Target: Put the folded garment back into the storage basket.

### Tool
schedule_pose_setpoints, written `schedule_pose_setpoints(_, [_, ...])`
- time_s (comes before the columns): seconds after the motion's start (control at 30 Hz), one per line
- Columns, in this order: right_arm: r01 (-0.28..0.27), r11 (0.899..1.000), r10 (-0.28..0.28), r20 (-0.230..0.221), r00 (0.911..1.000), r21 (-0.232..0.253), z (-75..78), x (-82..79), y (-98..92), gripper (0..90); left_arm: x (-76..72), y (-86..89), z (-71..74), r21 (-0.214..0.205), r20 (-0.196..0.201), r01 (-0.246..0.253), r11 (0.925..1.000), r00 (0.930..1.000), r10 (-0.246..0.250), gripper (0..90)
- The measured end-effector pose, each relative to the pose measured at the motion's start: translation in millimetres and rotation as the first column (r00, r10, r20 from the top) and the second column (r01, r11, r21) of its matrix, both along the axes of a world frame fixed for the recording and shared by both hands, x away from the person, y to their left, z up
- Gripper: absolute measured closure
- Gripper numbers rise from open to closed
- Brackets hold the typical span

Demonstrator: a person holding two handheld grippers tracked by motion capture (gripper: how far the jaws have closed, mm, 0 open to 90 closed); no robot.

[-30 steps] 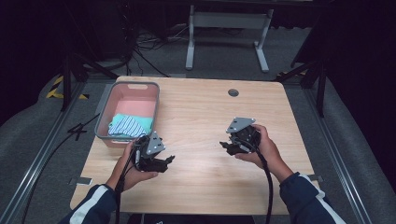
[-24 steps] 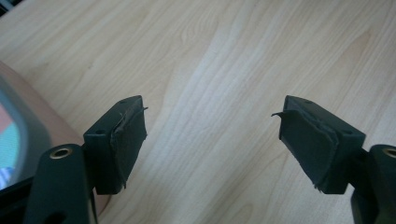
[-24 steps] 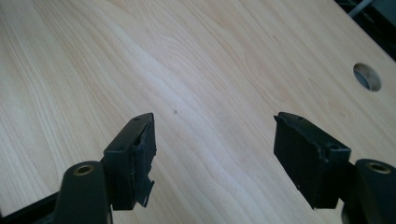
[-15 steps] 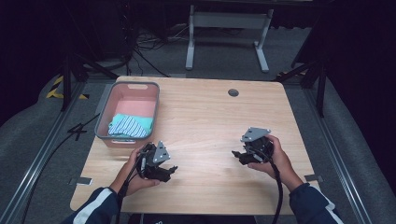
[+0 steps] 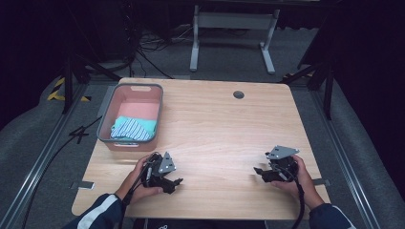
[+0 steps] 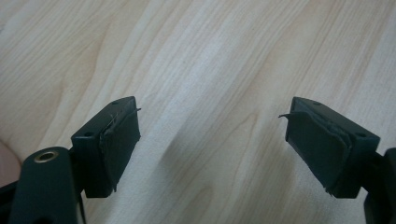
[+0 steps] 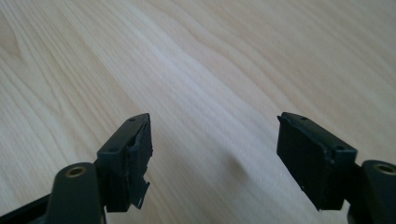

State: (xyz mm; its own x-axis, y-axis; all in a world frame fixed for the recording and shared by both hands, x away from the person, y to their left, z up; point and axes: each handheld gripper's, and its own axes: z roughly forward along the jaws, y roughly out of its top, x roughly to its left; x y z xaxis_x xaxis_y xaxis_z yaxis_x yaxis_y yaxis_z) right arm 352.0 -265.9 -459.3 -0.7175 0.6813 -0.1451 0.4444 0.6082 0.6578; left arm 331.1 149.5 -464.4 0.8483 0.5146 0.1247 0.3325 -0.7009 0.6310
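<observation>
Since the earlier frame I have drawn both tongs back toward the near edge of the desk (image 5: 224,124). My left tongs (image 5: 177,182) and right tongs (image 5: 258,171) sit well apart, bare wood between them, each with jaws spread wide on nothing. The pink basket (image 5: 106,116) holding a striped cloth (image 5: 131,128) stays at the far left corner. Dark floor surrounds the desk.

A pink basket (image 5: 108,114) with a grey rim is sitting at the wooden table's (image 5: 224,129) far left corner, holding a crumpled teal and blue-striped cloth (image 5: 133,128) bunched toward its near end.
</observation>
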Motion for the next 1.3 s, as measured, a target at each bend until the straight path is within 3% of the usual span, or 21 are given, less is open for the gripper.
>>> schedule_pose_setpoints(0.17, [0.023,0.999,-0.023,-0.010,0.9997,0.033,-8.6,-11.2,-14.3,25.9,0.8,1.1,-5.9,-0.025,-0.027,0.010,0.9996,0.9996,-0.011,17.6])
schedule_pose_setpoints(0.27, [0.045,0.998,-0.045,-0.014,0.9989,0.050,-12.5,-16.8,-21.0,25.3,0.6,1.5,-8.3,-0.018,-0.034,0.021,0.9996,0.9992,-0.021,17.6])
schedule_pose_setpoints(0.43, [0.081,0.991,-0.077,-0.034,0.9964,0.108,-19.8,-25.1,-33.3,23.5,3.2,9.0,-15.3,-0.102,-0.094,-0.014,0.9947,0.9955,0.004,16.9])
schedule_pose_setpoints(0.5, [0.102,0.985,-0.099,-0.033,0.9946,0.136,-22.8,-28.2,-38.6,20.7,4.5,13.0,-18.4,-0.129,-0.085,0.002,0.9917,0.9963,-0.013,14.4])
schedule_pose_setpoints(0.57, [0.123,0.977,-0.117,-0.043,0.9922,0.172,-26.5,-29.1,-43.4,17.7,4.6,13.5,-18.4,-0.127,-0.086,0.006,0.9919,0.9962,-0.017,14.1])
schedule_pose_setpoints(1.3, [0.131,0.976,-0.127,-0.038,0.9912,0.175,-27.3,-29.8,-45.5,17.2,5.1,12.2,-18.9,-0.131,-0.085,0.003,0.9914,0.9963,-0.014,12.8])
